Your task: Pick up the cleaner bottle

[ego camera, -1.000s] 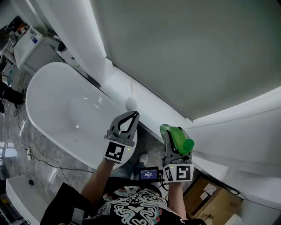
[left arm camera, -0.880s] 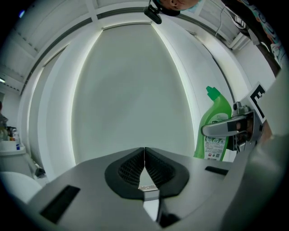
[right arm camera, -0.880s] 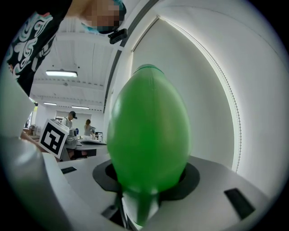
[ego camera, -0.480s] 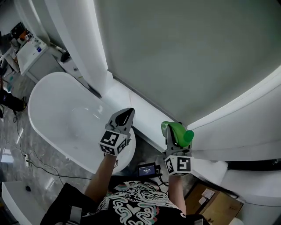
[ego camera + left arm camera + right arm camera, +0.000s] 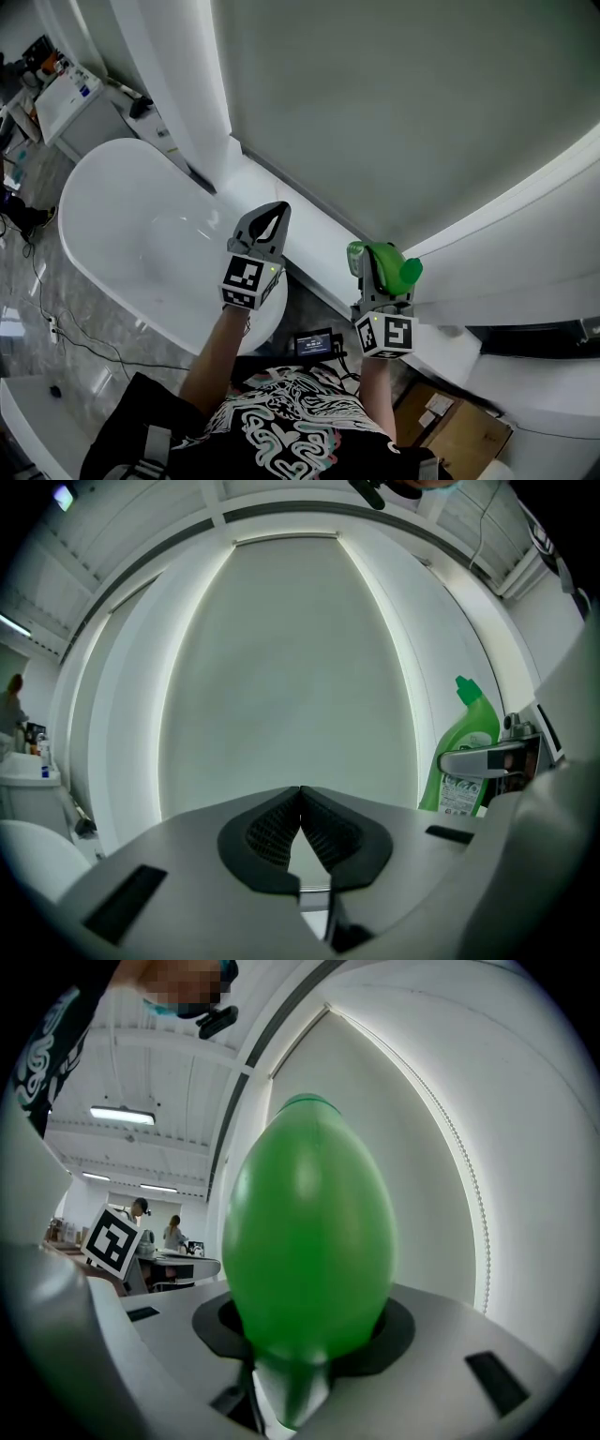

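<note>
We see the right gripper (image 5: 379,264) clamped on the cleaner bottle (image 5: 394,269) — its two jaws press the green body from either side. In the right gripper view the rounded green bulk fills the whole space between them, seated deep toward the root of the jaws and swelling out past both pads. From the left gripper view the bottle stands upright, with its angled neck and cap well above the right jaws and its printed label just below the jaw that crosses it. In the head view the bottle's body sticks out beyond the jaw tips, toward the pale grey-green wall panel (image 5: 394,112) that both grippers face. The left gripper (image 5: 277,212) is held beside the right one, with a clear gap between the two. Its jaws are closed tip to tip with nothing between them; only a small wedge of open space shows behind the meeting ribbed pads. The bottle lies off to the right of these left jaws and touches no part of them. The white bathtub (image 5: 112,234) sits to the left of the left jaws and below them, and a lit white ledge (image 5: 309,239) runs beyond the tips of both pairs of jaws, along the foot of the wall panel.
</note>
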A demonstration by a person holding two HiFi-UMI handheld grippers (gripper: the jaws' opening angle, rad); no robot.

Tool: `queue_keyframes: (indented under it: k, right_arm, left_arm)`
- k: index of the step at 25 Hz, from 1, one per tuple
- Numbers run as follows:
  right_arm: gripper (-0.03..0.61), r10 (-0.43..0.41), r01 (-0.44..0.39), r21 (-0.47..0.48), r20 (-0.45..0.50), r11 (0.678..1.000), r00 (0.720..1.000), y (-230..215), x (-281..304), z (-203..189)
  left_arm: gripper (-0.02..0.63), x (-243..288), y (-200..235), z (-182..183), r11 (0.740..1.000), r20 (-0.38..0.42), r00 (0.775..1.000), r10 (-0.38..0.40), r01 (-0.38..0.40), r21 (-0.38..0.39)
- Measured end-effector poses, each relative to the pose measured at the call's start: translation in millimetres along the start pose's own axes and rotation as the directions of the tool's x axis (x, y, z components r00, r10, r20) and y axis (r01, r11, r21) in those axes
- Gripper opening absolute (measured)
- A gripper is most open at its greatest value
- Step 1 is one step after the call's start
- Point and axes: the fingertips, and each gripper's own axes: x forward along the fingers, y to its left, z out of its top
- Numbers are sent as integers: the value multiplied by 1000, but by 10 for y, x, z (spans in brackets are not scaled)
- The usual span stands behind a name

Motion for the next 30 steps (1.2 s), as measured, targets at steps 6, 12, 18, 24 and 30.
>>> queue_keyframes:
  k: [6, 12, 18, 24, 30]
  right_arm:
    - [204, 12, -12, 21, 11, 1000, 1000, 17, -29, 10]
    - [204, 23, -23, 20, 24, 1000, 999, 54, -35, 78]
    - [204, 25, -27, 28, 38, 999, 999, 18, -56, 115]
    - [204, 29, -30, 28, 30, 999, 999, 55, -40, 62]
    - [204, 30, -31, 34, 24, 999, 999, 55, 7, 25]
  left_arm:
    - [15, -56, -14, 16, 1000, 5, 1000, 12, -12, 18]
    - [15, -117, -5, 86, 999, 18, 1000, 22, -23, 37]
    - [15, -124, -47, 118, 998, 24, 999, 24, -25, 49]
    - [15, -143, -24, 77, 998, 20, 1000, 22, -23, 51]
    - [15, -128, 13, 21, 999, 11, 1000, 28, -28, 45]
